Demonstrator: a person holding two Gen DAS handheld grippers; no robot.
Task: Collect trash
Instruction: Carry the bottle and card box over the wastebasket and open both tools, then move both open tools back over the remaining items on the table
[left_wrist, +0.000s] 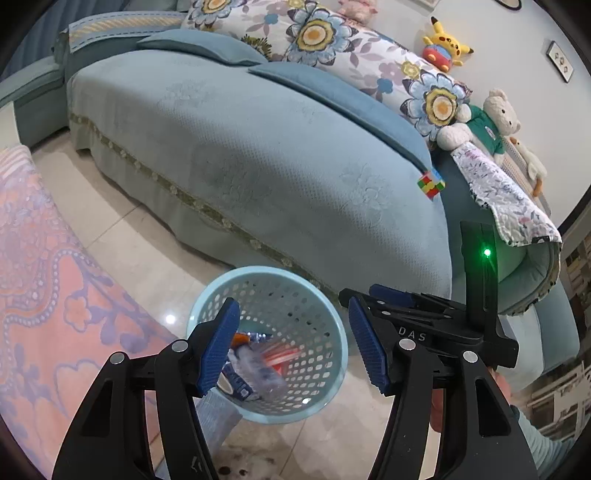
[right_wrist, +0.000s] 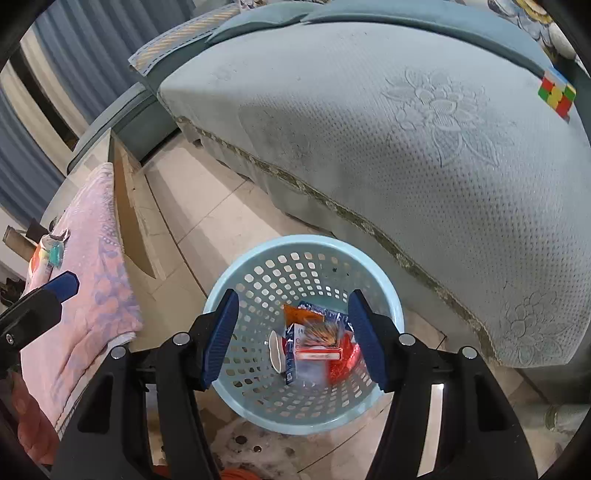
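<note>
Trash (right_wrist: 314, 343) lies in the basket (right_wrist: 258, 251) below your right tool (right_wrist: 293, 338), both tools' jaws open, empty.

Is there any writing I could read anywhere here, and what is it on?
"DAS": on the black body of the right tongs, seen from the left wrist.
Blue packet in the basket: has print, too small to read.
White and red box in the basket: label blurred, unreadable.
Wall frame: marks too small to read.
Nothing else legible.
</note>
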